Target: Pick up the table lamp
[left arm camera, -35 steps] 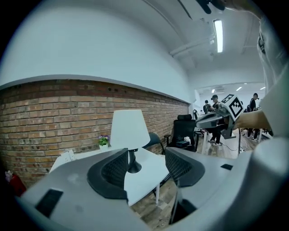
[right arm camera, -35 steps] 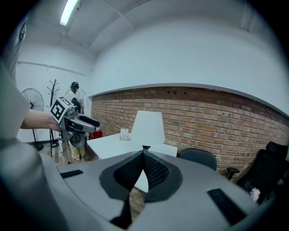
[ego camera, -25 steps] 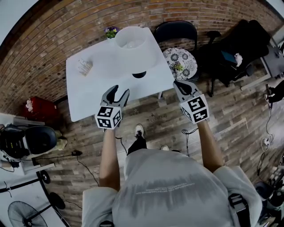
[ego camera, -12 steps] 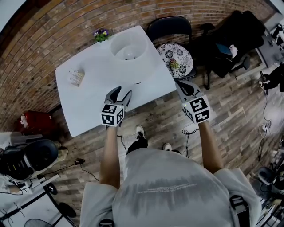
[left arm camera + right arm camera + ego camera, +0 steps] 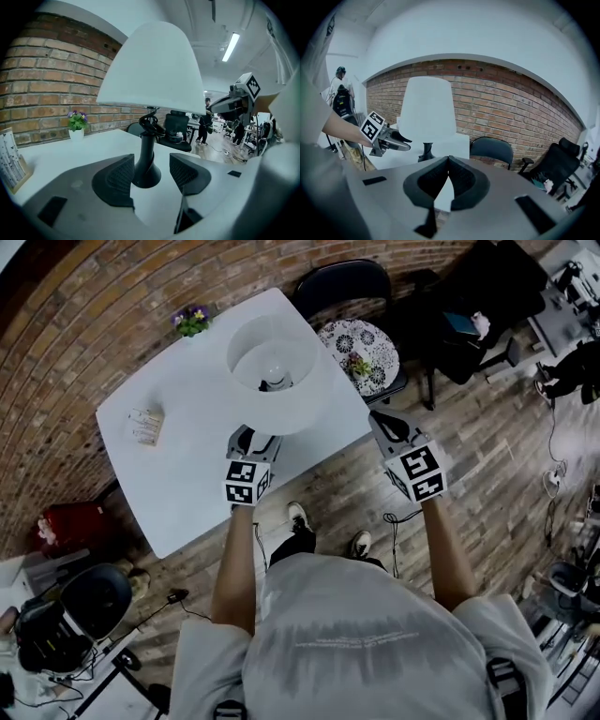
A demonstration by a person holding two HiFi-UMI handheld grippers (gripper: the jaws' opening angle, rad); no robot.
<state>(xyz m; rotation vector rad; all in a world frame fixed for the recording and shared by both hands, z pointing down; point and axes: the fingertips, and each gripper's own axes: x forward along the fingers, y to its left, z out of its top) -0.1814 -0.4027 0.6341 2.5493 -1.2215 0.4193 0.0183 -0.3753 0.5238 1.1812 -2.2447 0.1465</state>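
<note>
- Left tool (image 5: 255,441): jaws spread, straddling table lamp (image 5: 147,70) base (image 5: 146,174) on white bench (image 5: 178,470).
- Right tool (image 5: 448,163): jaws pressed together, empty, right of lamp, past bench edge.

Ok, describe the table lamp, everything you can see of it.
The table lamp stands upright on the white table, near the edge by the person. It has a wide white tapered shade, open on top with the bulb showing, a slim black stem with cord looped near its top, and a flared round black base. The left hand-held gripper has its open jaws either side of the base; no pad visibly presses it.
</note>
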